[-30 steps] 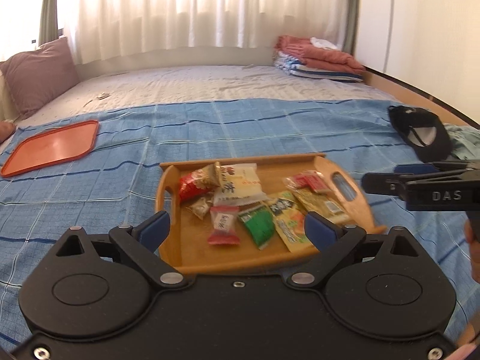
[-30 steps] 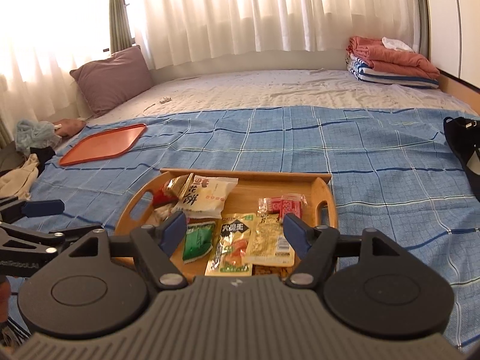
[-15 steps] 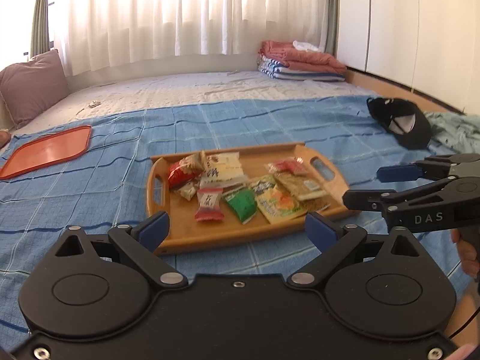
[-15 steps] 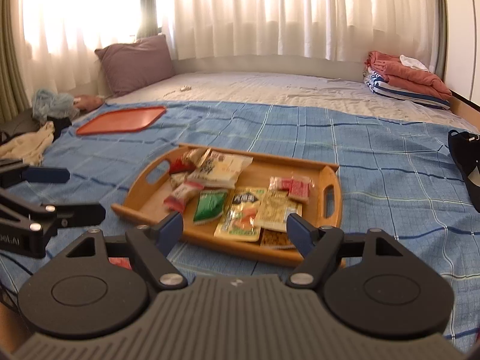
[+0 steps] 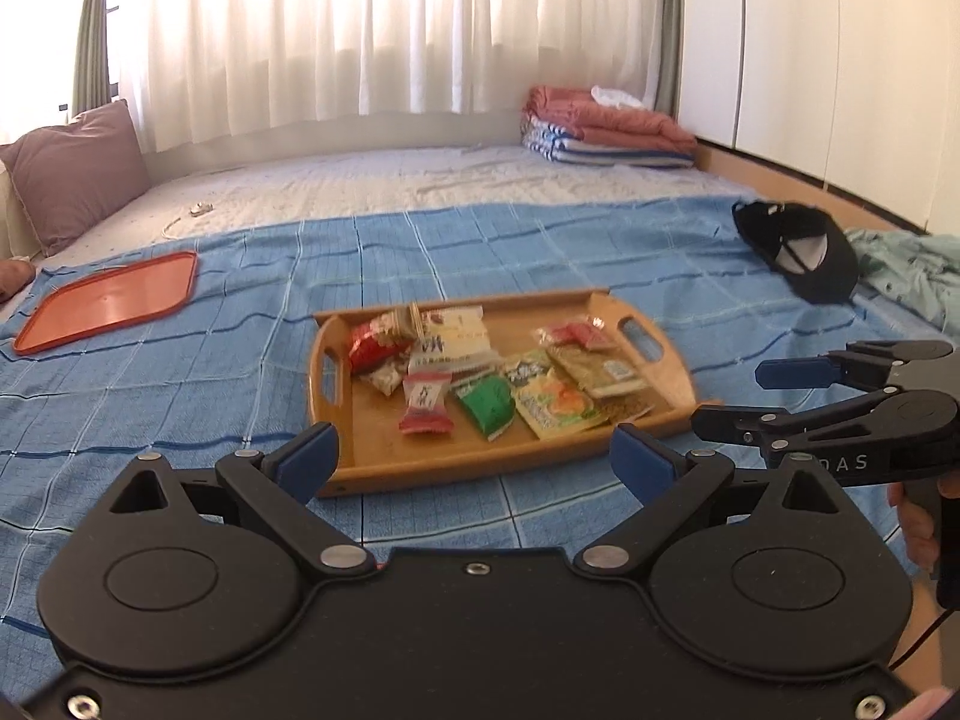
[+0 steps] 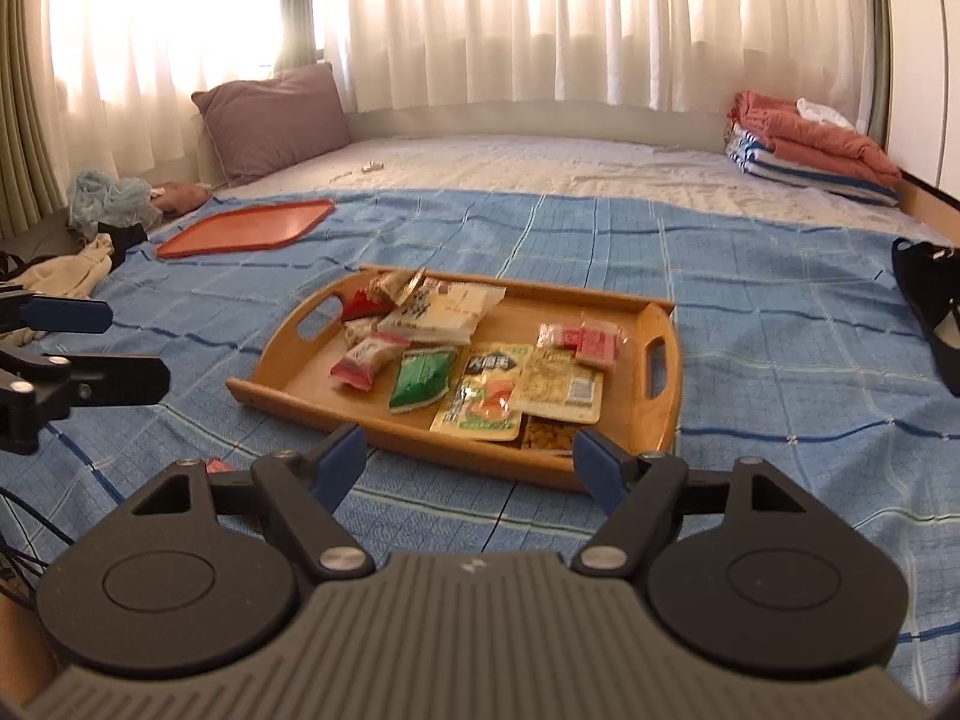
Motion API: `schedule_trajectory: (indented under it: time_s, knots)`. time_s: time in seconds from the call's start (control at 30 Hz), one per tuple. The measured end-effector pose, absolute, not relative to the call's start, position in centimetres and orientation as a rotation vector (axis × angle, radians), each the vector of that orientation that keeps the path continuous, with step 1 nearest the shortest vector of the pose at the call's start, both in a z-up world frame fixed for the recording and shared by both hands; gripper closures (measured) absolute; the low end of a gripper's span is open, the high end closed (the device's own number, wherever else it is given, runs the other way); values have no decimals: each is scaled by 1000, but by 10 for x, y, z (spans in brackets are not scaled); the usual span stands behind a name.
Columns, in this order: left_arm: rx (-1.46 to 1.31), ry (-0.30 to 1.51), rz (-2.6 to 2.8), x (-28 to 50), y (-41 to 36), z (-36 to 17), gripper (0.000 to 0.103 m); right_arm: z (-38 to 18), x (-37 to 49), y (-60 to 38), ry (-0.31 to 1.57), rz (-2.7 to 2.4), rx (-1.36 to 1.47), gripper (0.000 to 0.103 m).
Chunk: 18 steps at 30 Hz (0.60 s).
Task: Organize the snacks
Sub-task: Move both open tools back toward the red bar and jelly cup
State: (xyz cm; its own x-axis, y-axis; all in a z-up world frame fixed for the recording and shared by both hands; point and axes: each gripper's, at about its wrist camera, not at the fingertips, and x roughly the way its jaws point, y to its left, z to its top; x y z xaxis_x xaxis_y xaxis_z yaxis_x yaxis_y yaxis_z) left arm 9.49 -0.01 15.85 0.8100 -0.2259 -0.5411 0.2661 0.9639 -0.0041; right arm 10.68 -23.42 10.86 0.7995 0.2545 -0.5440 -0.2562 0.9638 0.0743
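1. Readable text: "DAS" in light letters on the side of the right gripper [image 5: 750, 399], seen from the left wrist view; the first letter sits at the edge of the left gripper's housing. Snack packets carry print, too small to read.
2. Left gripper [image 5: 477, 462]: matte black body, round pivot discs, blue pads [image 5: 306, 462]. Jaws spread wide, nothing between them. It hangs short of the tray's near edge.
3. Right gripper: ribbed grey top plate, black linkage arms, blue pads [image 6: 600, 465]. Jaws spread, empty, also short of the tray, off its near corner.
4. Wooden tray [image 6: 663, 390]: light wood, raised rim, rounded ends with cut-out handles. It lies flat on the blue checked bedspread [image 6: 780, 360], between the two grippers' lines of sight.
5. Snacks are all in the tray, loosely piled toward the left and middle:
   - green packet [image 6: 420, 378], glossy foil
   - yellow-green packet [image 6: 486, 396] with a black label, beside it
   - olive-yellow packet [image 6: 561, 387] with a white sticker
   - red wrapped pieces [image 6: 585, 342] in clear film near the right handle
   - white packet [image 6: 444, 312] lying on top at the back
   - red crinkled bag [image 5: 375, 342] at the back left
   - pink-white sachet [image 5: 426, 402] in front
6. Orange tray [image 5: 111, 300]: flat plastic, rounded corners, well apart to the left on the bedspread.
7. Background: purple pillow [image 6: 273, 114], folded blankets [image 6: 804, 147] in red and blue-white stripes, black cap [image 5: 798, 252], sheer white curtains [image 5: 390, 30].
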Motion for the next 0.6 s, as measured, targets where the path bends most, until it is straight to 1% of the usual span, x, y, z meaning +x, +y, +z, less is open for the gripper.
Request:
schedule_trajectory:
  time_s: [0.33,0.47,0.6]
  knots:
    - [68,520,-260,67,2,193,6,153,79,-241,495,259,-24,18]
    - [69,516,-255,54,1,192,5,162,67,-243,480,256,-26,18]
    - [55,526,-246,47,4,179,5,162,59,-245,470,249,-43,17]
